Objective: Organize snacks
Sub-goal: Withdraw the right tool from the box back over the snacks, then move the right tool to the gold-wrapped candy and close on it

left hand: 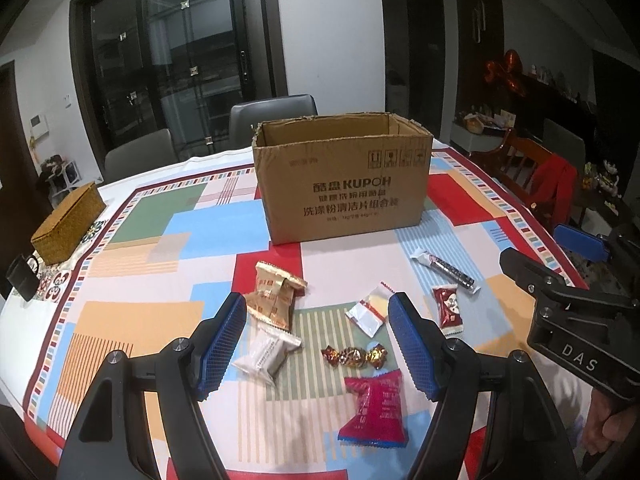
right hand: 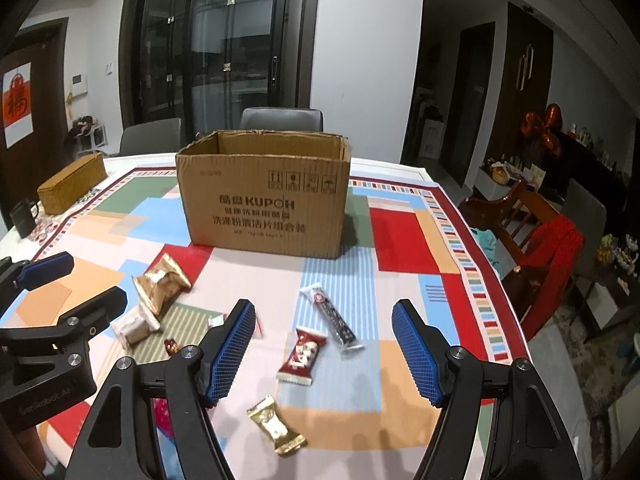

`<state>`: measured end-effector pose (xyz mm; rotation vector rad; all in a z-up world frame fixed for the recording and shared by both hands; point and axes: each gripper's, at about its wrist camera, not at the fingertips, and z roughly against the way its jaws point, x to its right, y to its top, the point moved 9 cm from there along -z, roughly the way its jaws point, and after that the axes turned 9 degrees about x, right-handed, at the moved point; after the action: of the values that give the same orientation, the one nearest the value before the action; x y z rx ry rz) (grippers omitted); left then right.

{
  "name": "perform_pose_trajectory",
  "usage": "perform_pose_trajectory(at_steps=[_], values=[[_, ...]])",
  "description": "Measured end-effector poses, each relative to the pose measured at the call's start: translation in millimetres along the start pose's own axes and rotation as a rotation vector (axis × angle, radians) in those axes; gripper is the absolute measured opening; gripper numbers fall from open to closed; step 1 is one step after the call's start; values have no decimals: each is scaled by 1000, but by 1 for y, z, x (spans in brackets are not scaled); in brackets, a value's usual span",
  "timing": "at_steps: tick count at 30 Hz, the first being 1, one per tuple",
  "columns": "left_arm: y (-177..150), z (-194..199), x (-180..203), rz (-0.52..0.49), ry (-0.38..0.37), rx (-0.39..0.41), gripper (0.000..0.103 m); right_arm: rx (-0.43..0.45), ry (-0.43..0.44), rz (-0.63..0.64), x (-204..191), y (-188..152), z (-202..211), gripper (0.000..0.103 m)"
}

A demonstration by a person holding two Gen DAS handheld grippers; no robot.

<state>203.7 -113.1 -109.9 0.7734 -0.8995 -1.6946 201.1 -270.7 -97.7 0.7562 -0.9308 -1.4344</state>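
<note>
An open cardboard box [left hand: 344,184] stands on the table, also in the right wrist view [right hand: 264,204]. Several wrapped snacks lie in front of it: gold packets [left hand: 274,300], a white packet [left hand: 268,356], three foil candies [left hand: 352,356], a pink-red packet [left hand: 376,408], a white-red packet [left hand: 370,312], a red packet [left hand: 448,308] and a long dark bar [left hand: 446,268]. My left gripper [left hand: 318,344] is open above them, holding nothing. My right gripper [right hand: 324,352] is open, holding nothing, above the red packet [right hand: 302,356], the bar [right hand: 332,316] and a gold candy [right hand: 276,424].
A colourful patterned tablecloth [left hand: 152,216] covers the table. A woven box [left hand: 68,224] and a dark mug [left hand: 22,276] sit at the left edge. Grey chairs [left hand: 272,114] stand behind the table; a wooden chair [right hand: 532,236] with red cloth is at the right.
</note>
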Motion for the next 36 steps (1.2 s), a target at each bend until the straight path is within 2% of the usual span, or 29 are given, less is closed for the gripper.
perform_pose_trajectory(at_steps=[25,36], values=[[-64,-4,25,-44,-87,-110,73,-96,13,22,-2,-58,2,72],[-83,-10,42,-68,-127,-161,73,-143,49,36,-8,-78,-2,72]])
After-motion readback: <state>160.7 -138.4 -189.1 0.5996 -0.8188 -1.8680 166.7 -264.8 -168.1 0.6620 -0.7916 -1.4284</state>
